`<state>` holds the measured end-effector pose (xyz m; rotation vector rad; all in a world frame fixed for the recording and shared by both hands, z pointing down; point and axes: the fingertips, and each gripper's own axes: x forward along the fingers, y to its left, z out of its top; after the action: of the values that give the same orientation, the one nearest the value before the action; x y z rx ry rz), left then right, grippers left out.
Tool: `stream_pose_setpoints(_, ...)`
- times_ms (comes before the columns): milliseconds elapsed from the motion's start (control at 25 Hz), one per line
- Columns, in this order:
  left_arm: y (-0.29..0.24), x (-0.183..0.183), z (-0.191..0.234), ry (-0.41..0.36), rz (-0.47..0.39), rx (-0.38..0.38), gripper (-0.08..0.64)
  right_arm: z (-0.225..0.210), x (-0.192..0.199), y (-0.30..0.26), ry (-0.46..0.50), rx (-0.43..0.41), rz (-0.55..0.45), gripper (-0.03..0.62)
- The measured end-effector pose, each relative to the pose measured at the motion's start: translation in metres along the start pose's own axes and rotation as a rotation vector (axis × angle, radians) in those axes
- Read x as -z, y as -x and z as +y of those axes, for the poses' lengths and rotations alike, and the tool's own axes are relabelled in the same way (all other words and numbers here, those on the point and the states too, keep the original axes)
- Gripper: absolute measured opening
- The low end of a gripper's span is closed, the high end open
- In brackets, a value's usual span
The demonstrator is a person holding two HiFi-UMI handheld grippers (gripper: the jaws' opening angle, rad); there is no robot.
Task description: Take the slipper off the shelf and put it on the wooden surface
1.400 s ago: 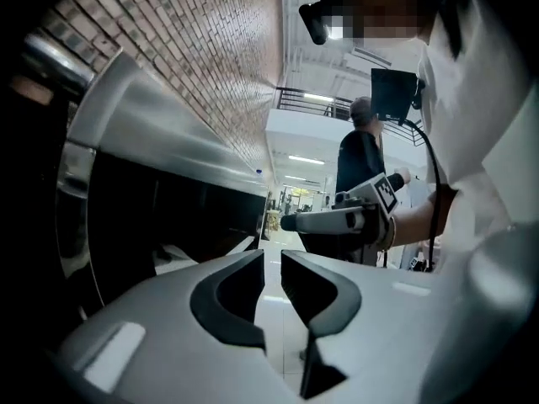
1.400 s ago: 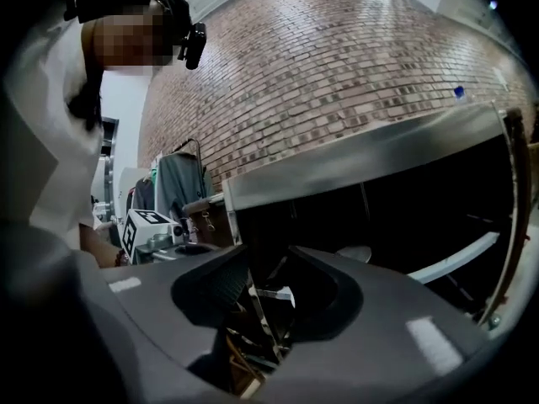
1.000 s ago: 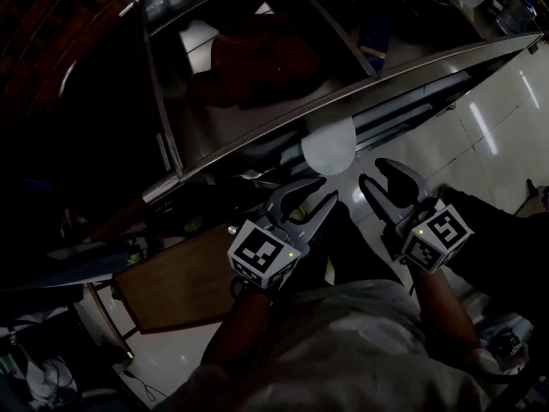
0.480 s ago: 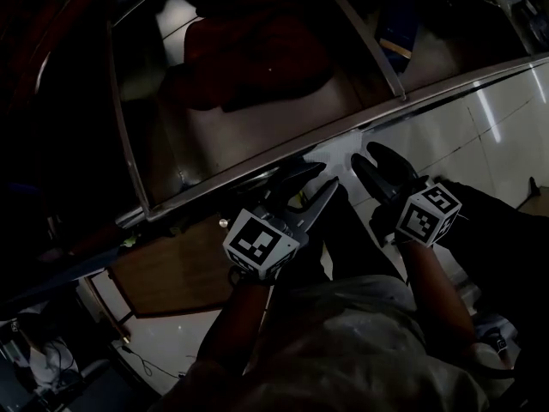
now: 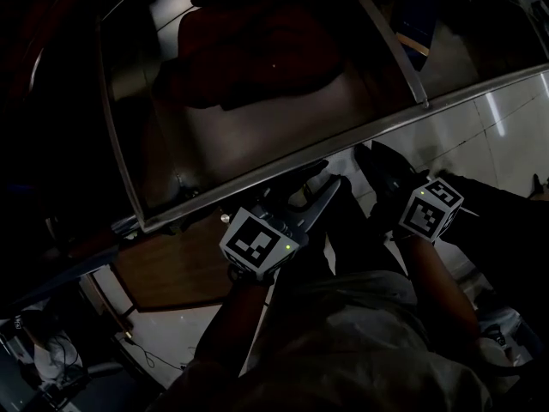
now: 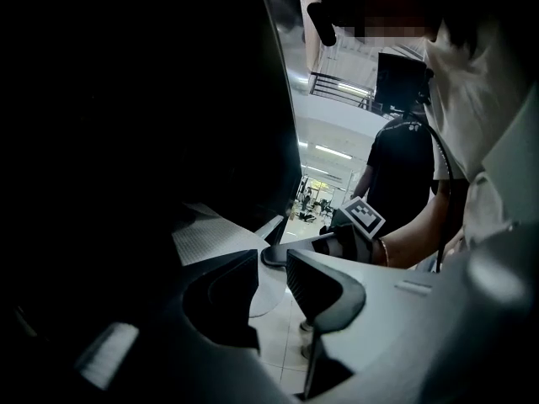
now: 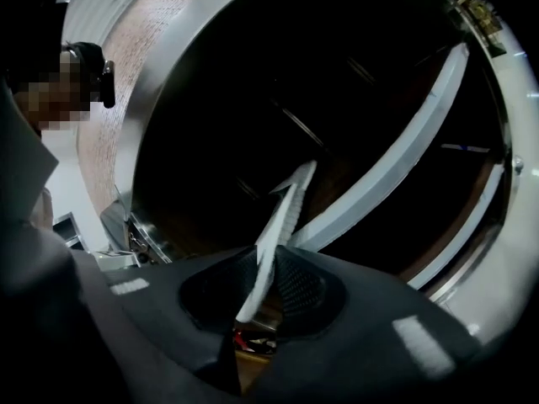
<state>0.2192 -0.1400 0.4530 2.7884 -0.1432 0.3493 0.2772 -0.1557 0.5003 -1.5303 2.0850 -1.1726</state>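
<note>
We see the right tongs point(image 7: 268, 263) closing on the thin white slipper point(image 7: 282, 213), edge-on at the shelf point(image 5: 283, 163) front rail (left tongs point(image 6: 271, 268) stand apart, empty), and we judge that so narrow a pinch could let it twist free before reaching the wooden surface point(image 5: 171, 269) below the shelf.

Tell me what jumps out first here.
A thin white slipper, seen edge-on, sits between the closing jaws of the right gripper, pads on it. In the head view a shiny metal shelf rim cuts diagonally across the dark scene, and the left gripper hangs open just below it.
</note>
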Motion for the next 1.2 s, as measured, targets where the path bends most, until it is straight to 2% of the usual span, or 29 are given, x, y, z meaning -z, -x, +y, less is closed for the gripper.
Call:
stream_pose_setpoints(80,0.005,-0.002,-0.006,-0.016,-0.008,0.012,0.086,0.007,-0.004,0.006,0.039,0.001,-0.015,0.039)
stream_pose_setpoints(200,0.023,-0.005,-0.02,-0.022,-0.035,0.025,0.084,0.024,0.001,0.02,0.119,0.016,-0.013,0.034)
stream_pose_setpoints(320,0.047,-0.005,-0.033,-0.03,-0.056,0.039,0.081,0.042,0.008,0.037,0.152,0.041,-0.049,0.034)
stream_pose_setpoints(480,0.078,-0.003,-0.063,-0.058,-0.088,0.087,0.074,0.072,0.032,0.075,0.246,0.109,-0.109,0.034)
stream_pose_setpoints(680,0.115,-0.006,-0.112,-0.126,-0.104,0.164,0.074,0.12,0.061,0.126,0.349,0.149,-0.165,0.034)
stream_pose_setpoints(800,0.142,-0.005,-0.147,-0.146,-0.101,0.201,0.0,0.145,0.074,0.159,0.394,0.166,-0.18,0.034)
stream_pose_setpoints(880,0.155,-0.006,-0.166,-0.179,-0.097,0.2,0.0,0.159,0.078,0.179,0.419,0.172,-0.194,0.034)
stream_pose_setpoints(960,0.157,-0.009,-0.163,-0.218,-0.087,0.187,0.0,0.161,0.078,0.181,0.423,0.179,-0.205,0.034)
stream_pose_setpoints(1040,0.15,-0.015,-0.14,-0.236,-0.079,0.181,0.0,0.15,0.072,0.167,0.405,0.191,-0.213,0.034)
stream_pose_setpoints(1120,0.15,-0.021,-0.121,-0.209,-0.084,0.162,0.0,0.143,0.072,0.158,0.387,0.196,-0.218,0.034)
stream_pose_setpoints(1200,0.162,-0.023,-0.107,-0.153,-0.096,0.107,0.0,0.143,0.078,0.154,0.37,0.185,-0.212,0.034)
